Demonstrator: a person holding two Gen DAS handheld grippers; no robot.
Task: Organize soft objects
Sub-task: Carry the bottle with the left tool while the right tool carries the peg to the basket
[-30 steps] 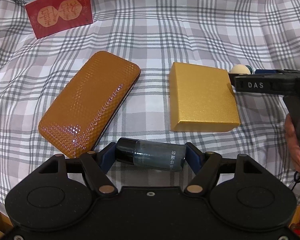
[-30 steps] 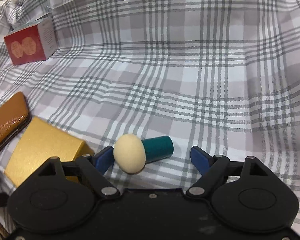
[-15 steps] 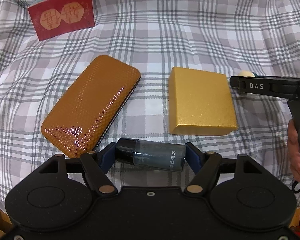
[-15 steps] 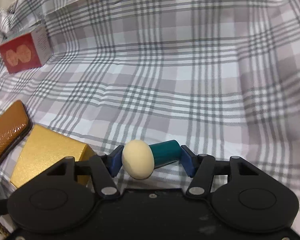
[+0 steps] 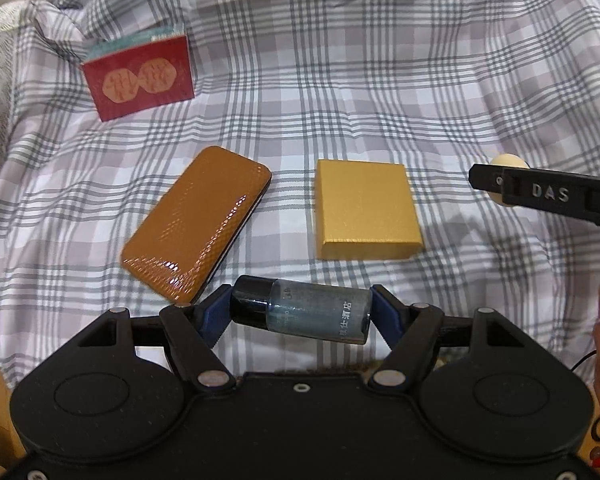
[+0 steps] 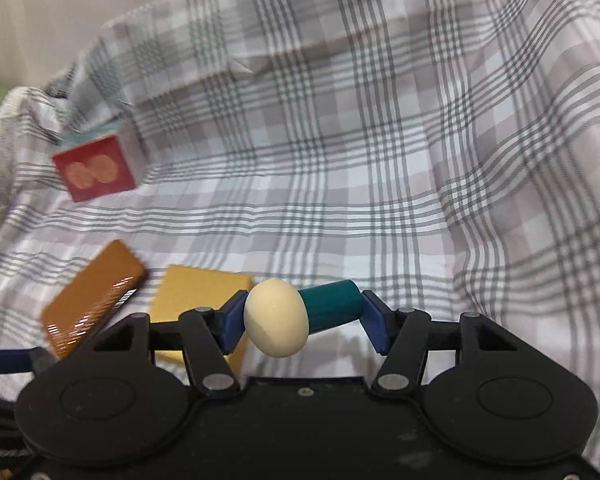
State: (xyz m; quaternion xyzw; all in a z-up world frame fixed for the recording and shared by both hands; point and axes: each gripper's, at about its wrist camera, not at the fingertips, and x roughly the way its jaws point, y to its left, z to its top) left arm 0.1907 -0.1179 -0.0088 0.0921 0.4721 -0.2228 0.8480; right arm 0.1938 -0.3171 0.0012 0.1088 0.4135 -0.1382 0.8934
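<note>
Cream-and-teal mushroom toy (image 6: 300, 316) is now pinched in my right tool (image 6: 300, 320), lifted off the plaid cloth (image 6: 380, 160); my left tool (image 5: 300, 312) still clamps the small bottle (image 5: 304, 312). Both ready to carry.

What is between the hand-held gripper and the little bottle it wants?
Nothing. The left hand-held gripper already clamps the small bottle end to end, with both pads against it, above the checked cloth.
</note>
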